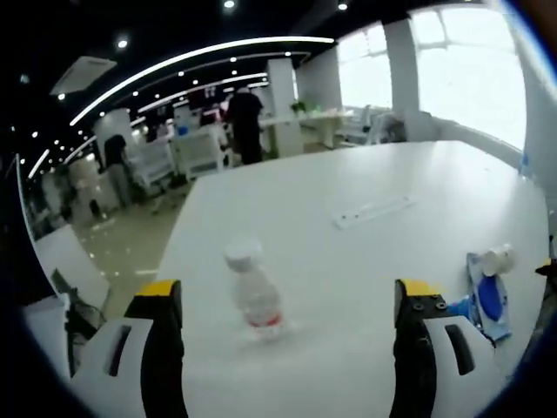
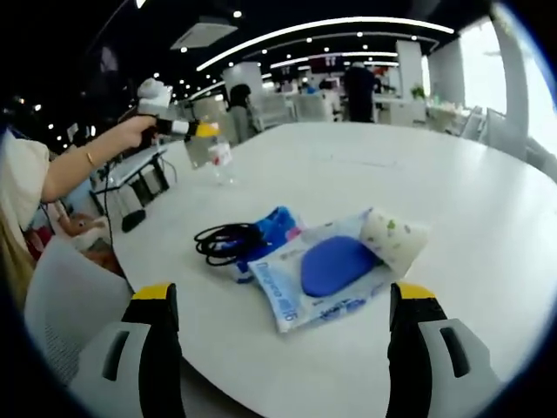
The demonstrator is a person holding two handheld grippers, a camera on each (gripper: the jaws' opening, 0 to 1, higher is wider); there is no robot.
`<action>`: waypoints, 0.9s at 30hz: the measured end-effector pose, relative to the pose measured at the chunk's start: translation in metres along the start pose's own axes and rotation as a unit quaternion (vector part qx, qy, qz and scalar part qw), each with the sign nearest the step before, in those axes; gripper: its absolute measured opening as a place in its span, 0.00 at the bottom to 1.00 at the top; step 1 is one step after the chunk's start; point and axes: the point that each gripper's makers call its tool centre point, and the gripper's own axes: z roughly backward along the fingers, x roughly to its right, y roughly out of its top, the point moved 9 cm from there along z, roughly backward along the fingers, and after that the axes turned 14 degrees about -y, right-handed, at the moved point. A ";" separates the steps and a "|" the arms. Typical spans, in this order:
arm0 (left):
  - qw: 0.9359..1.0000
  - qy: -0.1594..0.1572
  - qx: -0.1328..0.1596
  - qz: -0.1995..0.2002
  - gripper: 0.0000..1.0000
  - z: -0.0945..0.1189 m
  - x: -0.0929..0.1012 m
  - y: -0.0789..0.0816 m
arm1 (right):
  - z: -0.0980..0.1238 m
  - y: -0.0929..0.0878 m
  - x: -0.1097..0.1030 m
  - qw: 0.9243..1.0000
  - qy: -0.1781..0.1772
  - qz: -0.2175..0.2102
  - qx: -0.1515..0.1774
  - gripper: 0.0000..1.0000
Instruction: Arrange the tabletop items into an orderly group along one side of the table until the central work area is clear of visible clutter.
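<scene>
Standing bottle [image 1: 253, 292] between open left fingers [image 1: 161, 348], wipes pack [image 2: 335, 268], black cable [image 2: 228, 239]

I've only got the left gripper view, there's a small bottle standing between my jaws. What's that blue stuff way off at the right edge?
Observer: In the right gripper view it's a wet wipes pack with a blue lid, lying flat on the white table.
Operator: Anything else beside it?
Observer: Yes, a coiled black cable lies on a smaller blue packet at the pack's side.
Operator: Where's my left gripper relative to the bottle?
Observer: From the right gripper view, the left gripper is right at the bottle, jaws open, not yet closed on it.
</scene>
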 end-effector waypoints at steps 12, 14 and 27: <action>0.997 -0.072 0.004 -0.030 0.99 0.018 0.039 -0.016 | 0.000 0.006 0.018 1.000 -0.014 -0.011 0.019 0.99; 0.996 -0.091 0.005 -0.027 0.99 0.020 0.045 -0.018 | 0.000 0.008 0.020 1.000 -0.014 -0.009 0.020 0.99; 0.987 -0.159 0.009 0.013 0.99 0.045 0.068 -0.039 | -0.012 0.014 0.033 0.999 -0.017 -0.024 0.040 0.99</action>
